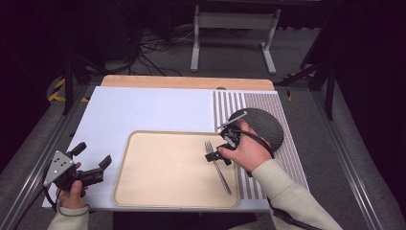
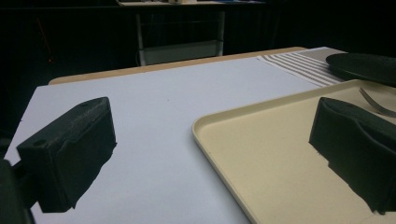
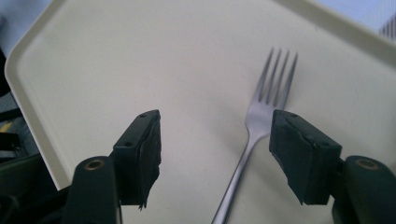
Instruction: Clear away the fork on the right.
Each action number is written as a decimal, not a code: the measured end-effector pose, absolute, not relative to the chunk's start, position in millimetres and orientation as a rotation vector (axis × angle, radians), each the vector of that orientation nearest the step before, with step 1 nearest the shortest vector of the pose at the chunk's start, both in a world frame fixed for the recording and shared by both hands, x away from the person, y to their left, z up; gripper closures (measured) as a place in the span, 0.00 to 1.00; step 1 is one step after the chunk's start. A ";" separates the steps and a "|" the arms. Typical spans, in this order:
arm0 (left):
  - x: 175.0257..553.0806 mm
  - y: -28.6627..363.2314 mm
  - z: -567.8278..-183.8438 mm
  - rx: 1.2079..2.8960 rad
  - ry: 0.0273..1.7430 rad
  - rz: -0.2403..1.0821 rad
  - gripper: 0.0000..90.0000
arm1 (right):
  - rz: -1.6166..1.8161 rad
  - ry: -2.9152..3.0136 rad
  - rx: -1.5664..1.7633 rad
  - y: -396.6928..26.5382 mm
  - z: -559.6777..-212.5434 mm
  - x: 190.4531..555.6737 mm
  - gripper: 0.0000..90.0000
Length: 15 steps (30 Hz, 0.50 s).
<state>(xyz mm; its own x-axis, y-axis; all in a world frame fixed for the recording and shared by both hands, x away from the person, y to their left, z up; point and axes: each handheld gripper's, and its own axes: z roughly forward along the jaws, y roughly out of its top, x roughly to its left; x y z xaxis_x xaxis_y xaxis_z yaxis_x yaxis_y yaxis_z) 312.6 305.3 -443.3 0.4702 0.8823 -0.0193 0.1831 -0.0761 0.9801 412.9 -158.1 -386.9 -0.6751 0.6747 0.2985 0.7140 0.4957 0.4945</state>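
A metal fork [image 1: 218, 165] lies on the right part of a beige tray [image 1: 158, 182], tines pointing away from me. My right gripper [image 1: 215, 155] hovers low over the fork's neck, open, with the fork [image 3: 261, 121] lying between its jaws closer to the right one; the tray [image 3: 93, 56] spreads beneath. My left gripper [image 1: 91, 160] stands open over the white mat at the tray's left edge, holding nothing. In the left gripper view the tray's rim [image 2: 224, 116] runs between the jaws and the fork's tines [image 2: 376, 105] show at far right.
A dark round plate [image 1: 261, 125] rests on a striped placemat [image 1: 282, 153] just behind the right hand; the plate [image 2: 362, 65] also appears at upper right in the left gripper view. The white mat [image 1: 143, 110] covers the table's left and back.
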 end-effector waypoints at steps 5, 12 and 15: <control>312.5 305.9 -443.4 1.564 0.956 0.756 0.01 | -1.057 -2.809 -0.994 -152.2 -383.2 416.5 0.43; 312.6 306.2 -443.8 1.568 0.959 0.752 0.01 | -1.071 -2.898 -0.790 -145.5 -386.6 422.2 0.69; 312.6 306.0 -444.0 1.565 0.958 0.754 0.01 | -1.041 -2.950 -0.683 -141.3 -389.8 424.5 0.89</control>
<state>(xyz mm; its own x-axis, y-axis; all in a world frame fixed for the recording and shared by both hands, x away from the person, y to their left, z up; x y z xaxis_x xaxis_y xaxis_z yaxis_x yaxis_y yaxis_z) 312.6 306.0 -444.0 0.4708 0.8819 -0.0224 0.1857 -0.0743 0.9798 424.5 -141.3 -389.8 -0.9073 0.4122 0.0829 0.3730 0.6981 0.6112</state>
